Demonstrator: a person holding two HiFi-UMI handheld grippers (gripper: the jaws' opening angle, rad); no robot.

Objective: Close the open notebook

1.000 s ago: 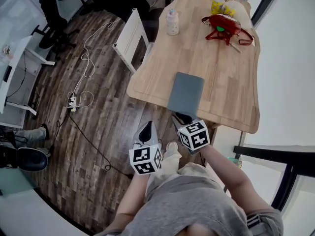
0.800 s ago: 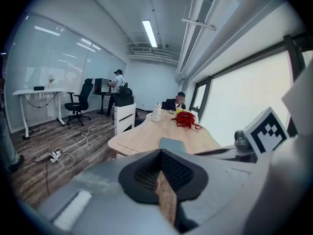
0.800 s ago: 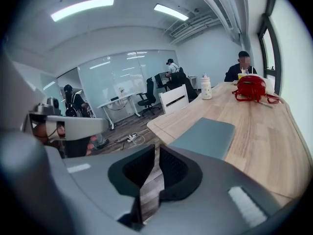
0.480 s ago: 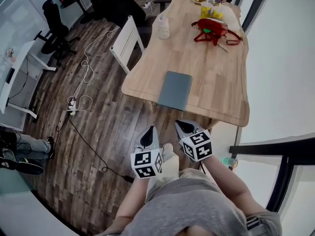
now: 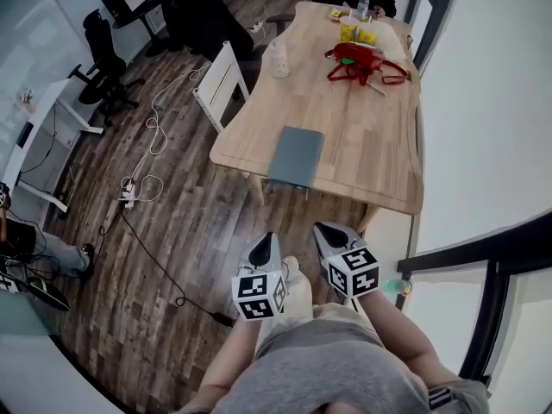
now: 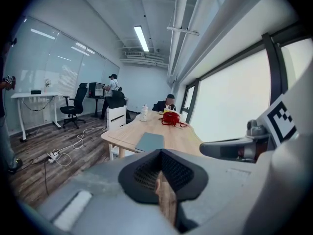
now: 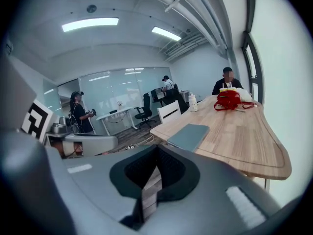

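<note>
Wooden table (image 5: 379, 153) bears grey notebook (image 5: 296, 156), red bag (image 5: 354, 59), perhaps a bottle (image 5: 279, 59).

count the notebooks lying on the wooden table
1: a closed grey notebook at the table's near edge. The red bag at the far end could hide another.

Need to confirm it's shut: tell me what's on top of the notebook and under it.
Nothing lies on the notebook; only its grey cover shows. It rests flat on the table. Its pages and the wood beneath are covered.
</note>
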